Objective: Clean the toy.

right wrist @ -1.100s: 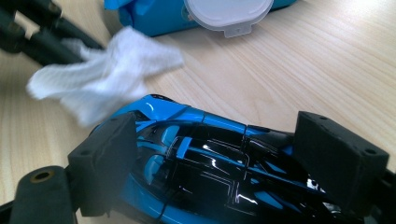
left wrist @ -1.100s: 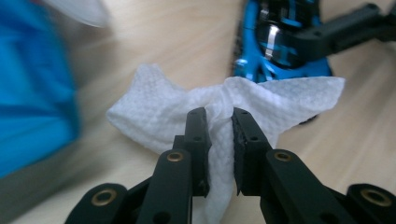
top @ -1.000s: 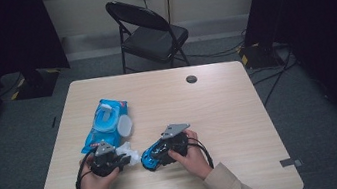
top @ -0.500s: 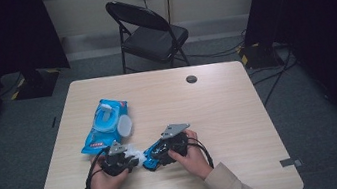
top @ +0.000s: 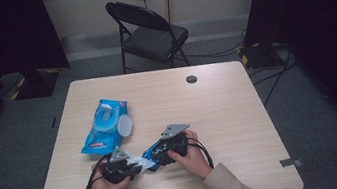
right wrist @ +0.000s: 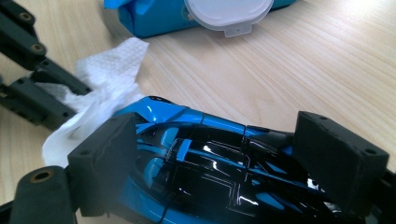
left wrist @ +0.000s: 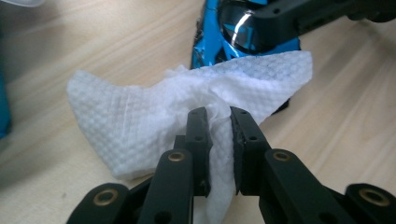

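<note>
Left hand-held gripper [left wrist: 218, 116] clamped on one white wipe [left wrist: 140, 121], wipe touching toy car's end. Right hand-held gripper [right wrist: 215, 154] clamped across one blue car [right wrist: 205, 158], low on bench [top: 238, 99]. One wipe pack [top: 103, 127] beyond

I'm holding a white wipe [left wrist: 140, 126] in my black left hand-held gripper [left wrist: 219, 122] — its surface is showing a fine quilted dot pattern. In my black right hand-held gripper [right wrist: 215, 154] a toy car [right wrist: 205, 163] is gleaming glossy blue with black panels. The wipes pack [top: 103, 127] is showing bright blue with a white lid — all lying on a pale wood-grain desk [top: 218, 102].
</note>
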Demonstrator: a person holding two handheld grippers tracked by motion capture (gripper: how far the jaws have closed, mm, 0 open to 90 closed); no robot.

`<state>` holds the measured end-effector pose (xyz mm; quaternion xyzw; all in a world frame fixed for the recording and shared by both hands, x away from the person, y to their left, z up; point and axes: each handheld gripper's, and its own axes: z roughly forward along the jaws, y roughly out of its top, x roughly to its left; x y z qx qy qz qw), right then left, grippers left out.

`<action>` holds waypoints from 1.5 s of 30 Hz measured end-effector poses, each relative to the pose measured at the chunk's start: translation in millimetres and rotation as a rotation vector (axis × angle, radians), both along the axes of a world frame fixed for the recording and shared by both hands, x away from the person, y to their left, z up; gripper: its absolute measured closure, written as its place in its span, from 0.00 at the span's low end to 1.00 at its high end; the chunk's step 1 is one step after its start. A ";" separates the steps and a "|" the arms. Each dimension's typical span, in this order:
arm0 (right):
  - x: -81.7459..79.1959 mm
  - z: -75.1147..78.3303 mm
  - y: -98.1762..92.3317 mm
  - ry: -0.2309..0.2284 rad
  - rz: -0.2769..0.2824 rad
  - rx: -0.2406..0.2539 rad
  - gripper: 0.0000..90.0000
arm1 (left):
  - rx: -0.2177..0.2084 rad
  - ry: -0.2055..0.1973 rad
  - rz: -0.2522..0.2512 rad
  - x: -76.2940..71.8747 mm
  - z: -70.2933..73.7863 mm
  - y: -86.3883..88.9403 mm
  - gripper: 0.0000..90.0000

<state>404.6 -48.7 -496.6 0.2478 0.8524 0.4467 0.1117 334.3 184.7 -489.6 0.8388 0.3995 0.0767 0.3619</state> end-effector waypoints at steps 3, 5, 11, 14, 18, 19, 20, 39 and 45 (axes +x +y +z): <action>-0.2 0.1 0.5 0.001 -0.004 -0.001 0.15 | -0.006 0.006 -0.018 -5.3 -0.2 -3.3 0.88; -0.3 0.0 0.3 0.000 -0.004 0.000 0.15 | -0.004 0.005 -0.021 -7.1 0.0 -6.0 0.88; -0.4 -0.1 0.5 -0.001 -0.007 0.000 0.15 | 0.003 0.007 -0.037 -12.2 0.7 -11.6 0.88; -0.4 -0.2 0.3 -0.002 -0.006 0.001 0.15 | -0.004 0.010 -0.053 -14.3 0.2 -16.8 0.88; -0.3 -0.5 0.0 -0.004 -0.007 0.004 0.15 | 0.013 -0.002 -0.068 -15.3 0.9 -21.9 0.88; -0.3 -0.5 0.0 -0.004 -0.007 0.004 0.15 | 0.005 0.004 -0.074 -15.8 0.7 -22.9 0.88; -0.4 -0.3 0.2 -0.002 -0.008 0.002 0.15 | -0.005 0.009 -0.079 -16.5 0.3 -24.6 0.88; 0.1 -0.1 0.1 0.003 -0.008 0.005 0.15 | -0.053 0.013 -0.140 -18.2 2.8 -43.7 0.88; 0.4 -0.1 -0.2 0.004 -0.006 0.006 0.15 | -0.062 -0.012 -0.110 -15.9 17.1 -24.9 0.88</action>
